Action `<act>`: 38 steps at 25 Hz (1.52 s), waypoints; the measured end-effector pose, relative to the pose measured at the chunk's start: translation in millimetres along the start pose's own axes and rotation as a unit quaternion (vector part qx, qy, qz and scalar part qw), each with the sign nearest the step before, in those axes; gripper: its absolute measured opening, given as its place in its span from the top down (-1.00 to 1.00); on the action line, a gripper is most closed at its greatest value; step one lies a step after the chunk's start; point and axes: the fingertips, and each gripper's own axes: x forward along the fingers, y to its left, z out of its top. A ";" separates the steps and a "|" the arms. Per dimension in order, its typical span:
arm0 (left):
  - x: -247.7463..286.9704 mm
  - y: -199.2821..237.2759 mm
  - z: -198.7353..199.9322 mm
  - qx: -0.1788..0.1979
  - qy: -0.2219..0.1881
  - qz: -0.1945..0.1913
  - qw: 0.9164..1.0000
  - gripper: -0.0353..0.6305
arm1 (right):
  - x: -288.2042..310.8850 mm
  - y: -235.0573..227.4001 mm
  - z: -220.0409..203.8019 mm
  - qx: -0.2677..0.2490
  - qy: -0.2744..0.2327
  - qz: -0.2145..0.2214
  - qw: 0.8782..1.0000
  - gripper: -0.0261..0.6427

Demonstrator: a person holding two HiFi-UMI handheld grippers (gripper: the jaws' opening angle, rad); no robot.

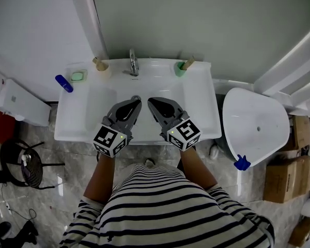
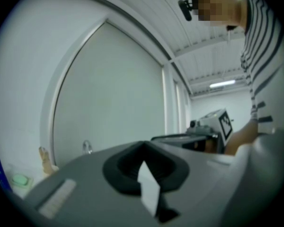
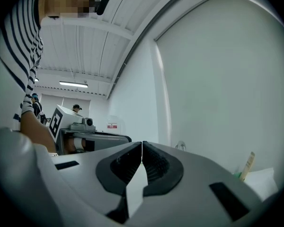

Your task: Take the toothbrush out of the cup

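A green cup with a wooden-handled toothbrush stands at the sink's back right corner. A pale cup with another wooden toothbrush stands at the back left. My left gripper and right gripper hover side by side over the basin, tips nearly touching, well short of both cups. Both are shut and empty. The right gripper view shows its closed jaws and the toothbrush far right. The left gripper view shows closed jaws and the other toothbrush far left.
The white sink has a chrome faucet at the back middle, a green soap dish and a blue object on its left. A white toilet stands right, cardboard boxes beyond, a black stool left.
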 end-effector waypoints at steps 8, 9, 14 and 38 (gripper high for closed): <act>-4.3 15.7 1.6 -0.004 -0.007 -0.001 1.000 0.87 | 12.7 3.9 -0.5 -0.002 0.002 -0.001 1.000 0.89; -4.0 18.2 1.7 -0.004 -0.008 -0.004 1.000 0.87 | 15.0 3.6 -0.6 -0.003 0.002 -0.003 1.000 0.90; -3.2 36.7 0.5 -0.009 -0.017 -0.023 1.000 0.87 | 35.2 1.8 -1.3 -0.005 0.005 -0.015 1.000 0.89; -46.8 234.3 -25.5 -0.038 -0.014 -0.109 0.993 0.87 | 225.8 11.6 -22.0 0.010 0.021 -0.113 0.993 0.89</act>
